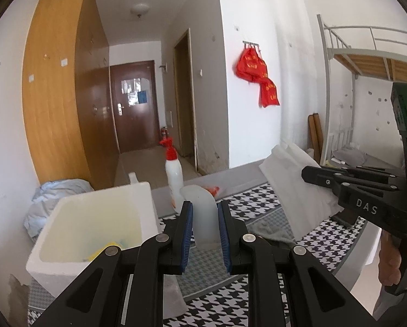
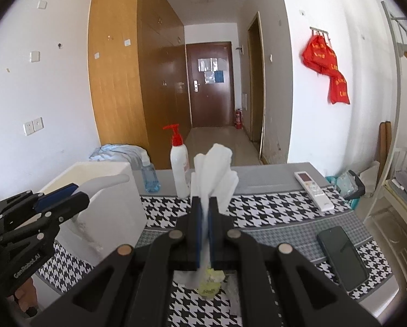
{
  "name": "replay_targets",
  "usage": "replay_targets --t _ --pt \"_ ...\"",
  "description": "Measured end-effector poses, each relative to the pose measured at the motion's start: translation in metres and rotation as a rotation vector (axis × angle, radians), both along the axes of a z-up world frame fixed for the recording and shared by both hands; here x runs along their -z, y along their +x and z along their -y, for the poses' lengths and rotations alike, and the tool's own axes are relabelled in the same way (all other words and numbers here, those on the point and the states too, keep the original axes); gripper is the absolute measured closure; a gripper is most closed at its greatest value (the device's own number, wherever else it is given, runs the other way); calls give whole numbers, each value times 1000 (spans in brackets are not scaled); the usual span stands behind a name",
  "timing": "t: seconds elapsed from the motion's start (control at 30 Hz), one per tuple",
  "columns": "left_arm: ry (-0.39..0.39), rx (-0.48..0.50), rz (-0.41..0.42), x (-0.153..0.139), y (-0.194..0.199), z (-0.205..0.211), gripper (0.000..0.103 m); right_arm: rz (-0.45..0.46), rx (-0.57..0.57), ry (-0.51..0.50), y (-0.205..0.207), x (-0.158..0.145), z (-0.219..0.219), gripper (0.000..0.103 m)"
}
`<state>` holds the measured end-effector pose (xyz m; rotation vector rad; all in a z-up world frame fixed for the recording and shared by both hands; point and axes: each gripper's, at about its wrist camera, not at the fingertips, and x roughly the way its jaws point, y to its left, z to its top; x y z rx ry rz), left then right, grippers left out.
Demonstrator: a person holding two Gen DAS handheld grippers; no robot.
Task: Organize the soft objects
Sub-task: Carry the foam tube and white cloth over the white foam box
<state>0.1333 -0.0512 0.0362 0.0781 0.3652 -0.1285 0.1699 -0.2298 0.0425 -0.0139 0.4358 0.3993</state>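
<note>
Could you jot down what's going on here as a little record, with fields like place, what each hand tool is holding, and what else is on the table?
Place: room with a houndstooth cloth on a table
Left gripper: shut on a translucent white plastic piece
Right gripper: shut on a white tissue, bunched upward
Container: white foam box, on the left
Bottles: white pump bottle, blue spray bottle
Other items: remote control, dark phone
</note>
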Motion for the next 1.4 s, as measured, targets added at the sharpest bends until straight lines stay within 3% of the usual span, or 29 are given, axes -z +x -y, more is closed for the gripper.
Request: replay_targets --t 0.63,1.4 --pt "22 -82 69 -22 -6 -20 83 52 -82 21 -1 -17 -25 96" --pt "25 -234 67 -21 -11 -59 83 64 -271 29 -2 -25 -82 96"
